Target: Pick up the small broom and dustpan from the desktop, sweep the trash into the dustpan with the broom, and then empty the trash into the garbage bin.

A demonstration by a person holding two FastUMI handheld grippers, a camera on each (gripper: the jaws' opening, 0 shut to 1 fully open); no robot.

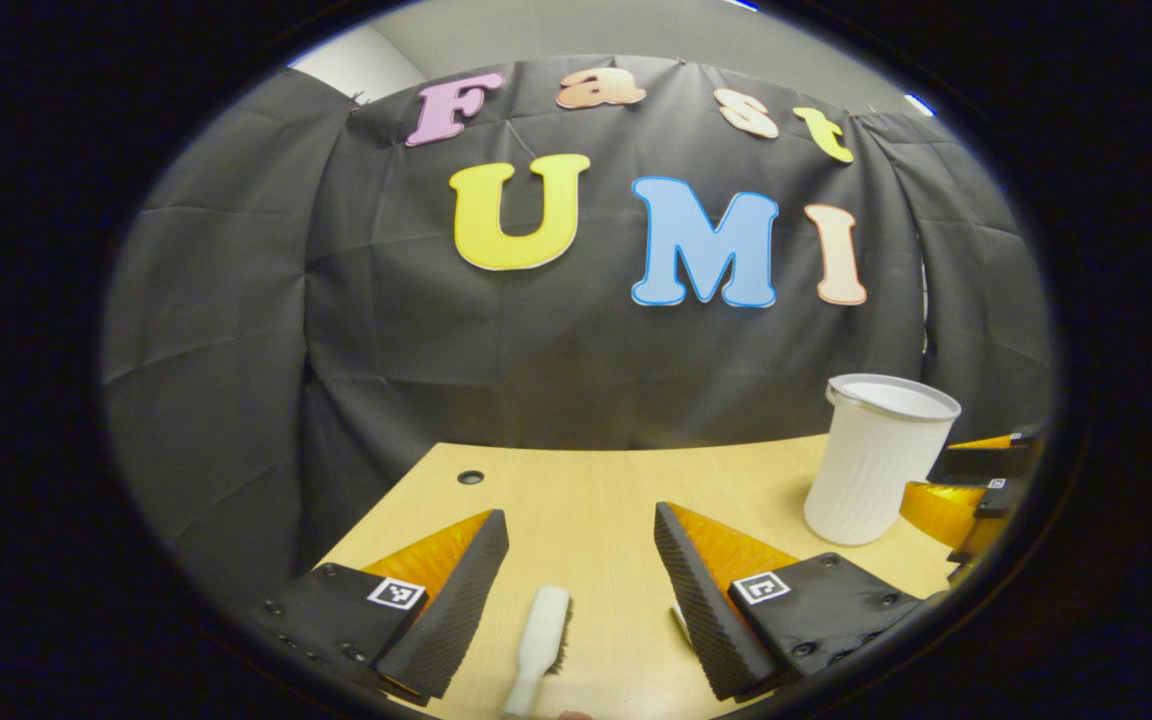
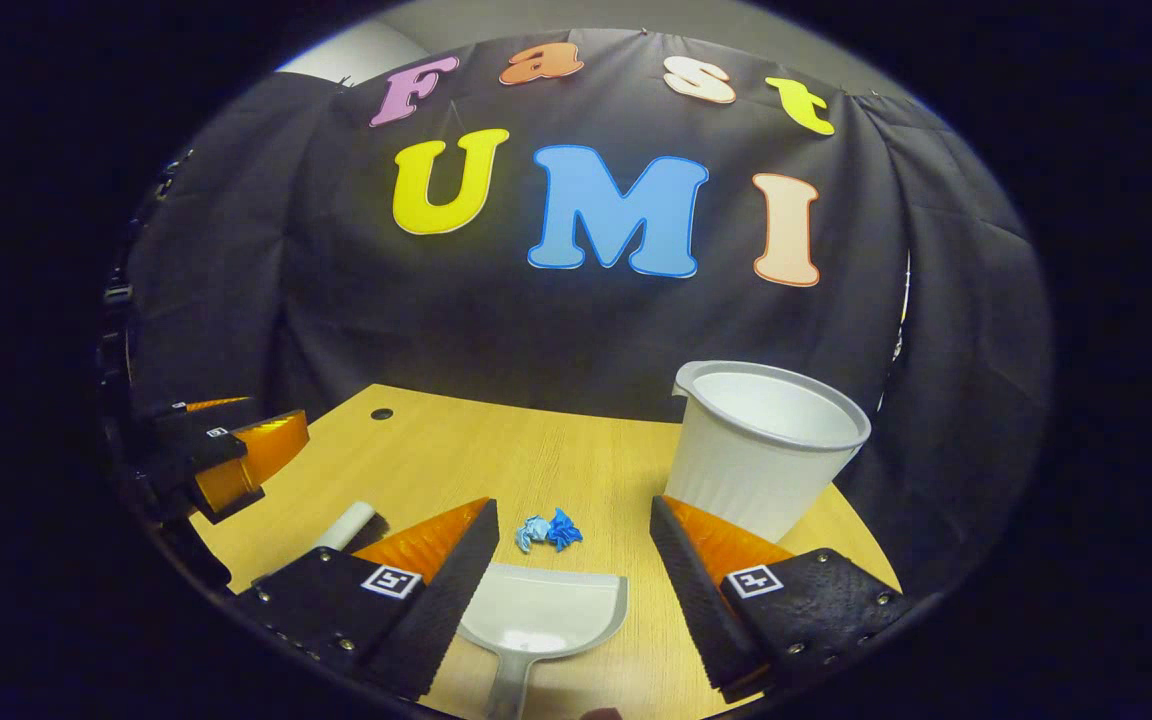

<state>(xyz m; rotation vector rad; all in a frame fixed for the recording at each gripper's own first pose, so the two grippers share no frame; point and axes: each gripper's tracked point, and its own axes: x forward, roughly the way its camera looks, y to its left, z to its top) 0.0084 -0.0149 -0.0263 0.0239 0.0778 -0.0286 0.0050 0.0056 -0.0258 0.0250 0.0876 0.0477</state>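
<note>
L gripper view, nearest: left gripper (image 1: 581, 545) w/ jaws spread wide, nothing between them held. Small broom (image 1: 539, 652) lies flat on the tabletop (image 1: 576, 480) in the gap, handle end toward the camera, bristles on its right side; neither finger touches it. Farther right, the garbage bin (image 1: 874, 458), a white ribbed cup-shaped tub, stands upright on the tabletop. Just beyond the bin at the right edge, part of the other gripper shows. Small round hole (image 1: 470, 477) in the tabletop nr the far left corner, black cloth wall behind.

R gripper view, nearest: right gripper (image 2: 573, 555) also w/ jaws wide apart, gripping nothing. Dustpan (image 2: 541, 615) lies flat on the tabletop (image 2: 496, 450) between the fingers, handle toward the camera, open mouth facing away. Just past the pan's mouth, apart from it, sits the trash (image 2: 549, 531), a small crumpled blue wad. Broom tip (image 2: 344, 524) peeks out left of the left finger. Bin (image 2: 765, 443) stands upright to the right, close behind the right finger. Far left, the L gripper (image 2: 236, 455) over the tabletop edge; can't tell its jaw state from here.
</note>
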